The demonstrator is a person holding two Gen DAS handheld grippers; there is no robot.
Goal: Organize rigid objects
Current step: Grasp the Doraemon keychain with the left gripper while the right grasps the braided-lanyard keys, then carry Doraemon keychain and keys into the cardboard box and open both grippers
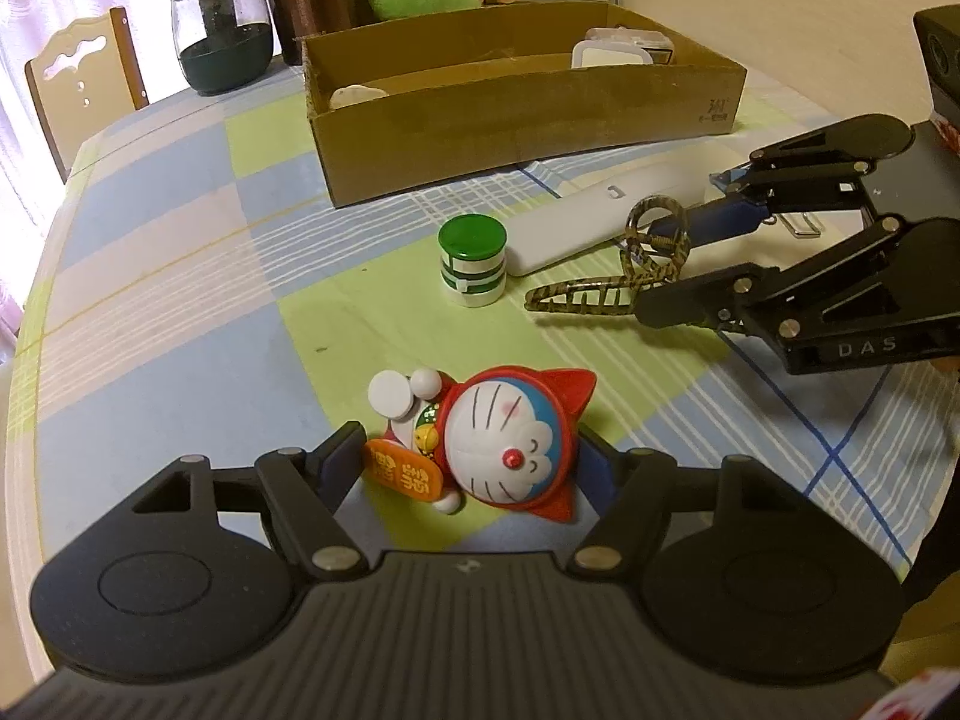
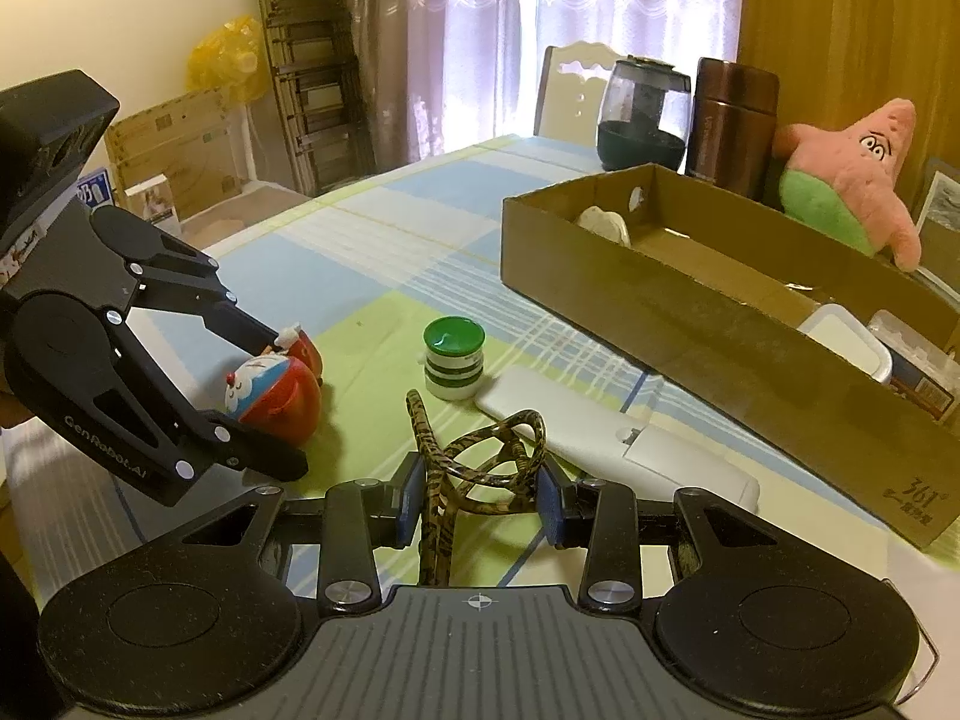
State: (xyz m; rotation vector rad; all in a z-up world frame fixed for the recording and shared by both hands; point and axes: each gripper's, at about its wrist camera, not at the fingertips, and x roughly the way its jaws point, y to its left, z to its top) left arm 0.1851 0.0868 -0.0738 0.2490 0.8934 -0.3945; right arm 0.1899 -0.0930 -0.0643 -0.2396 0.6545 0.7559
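Observation:
A red and blue Doraemon toy (image 1: 498, 444) lies on the checked tablecloth between the fingers of my left gripper (image 1: 474, 459), which is closed on it; it also shows in the right wrist view (image 2: 273, 390). My right gripper (image 2: 480, 501) is shut on a tortoiseshell hair claw clip (image 2: 474, 456), also seen in the left wrist view (image 1: 606, 276). A green-lidded round jar (image 1: 472, 261) stands upright beside a white flat case (image 1: 576, 222). The cardboard box (image 1: 528, 120) sits behind them.
The box holds a white lidded container (image 1: 609, 54) and a pale object (image 1: 354, 96). A dark glass jar (image 1: 222, 30), a brown flask (image 2: 732, 120) and a pink starfish plush (image 2: 852, 174) stand behind the box. A chair (image 1: 78, 78) is at the table's far edge.

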